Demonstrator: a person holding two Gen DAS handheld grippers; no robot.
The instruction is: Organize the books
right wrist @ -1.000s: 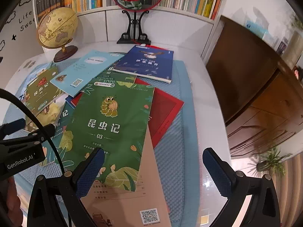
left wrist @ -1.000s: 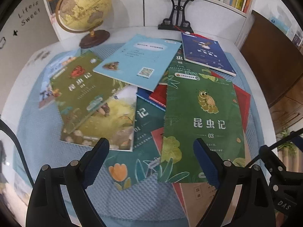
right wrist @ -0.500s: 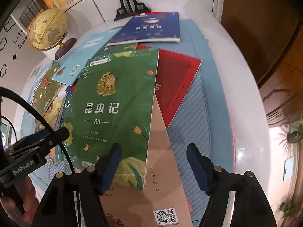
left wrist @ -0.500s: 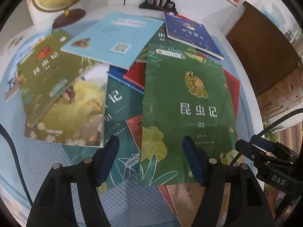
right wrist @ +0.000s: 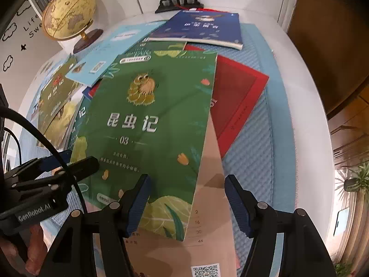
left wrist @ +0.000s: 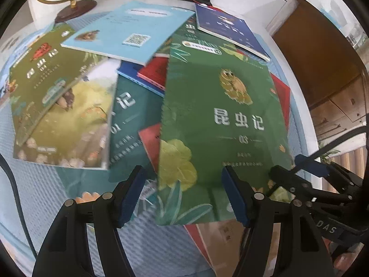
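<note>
Books (left wrist: 129, 30) lie scattered beneath me.
Both my grippers, left (left wrist: 182, 194) and right (right wrist: 186, 200), have dropped closer over the green book (right wrist: 147, 124); jaws narrowed, gripping nothing.

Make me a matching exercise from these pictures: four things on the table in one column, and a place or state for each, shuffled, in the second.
Things:
1. green book marked 03
2. globe
3. navy book
4. red book

Places:
A. far left corner, on a wooden base
B. top of the pile, nearest both grippers
C. partly under the green book's right edge
D. far end, before the black stand

Pairs: 1-B, 2-A, 3-D, 4-C
</note>
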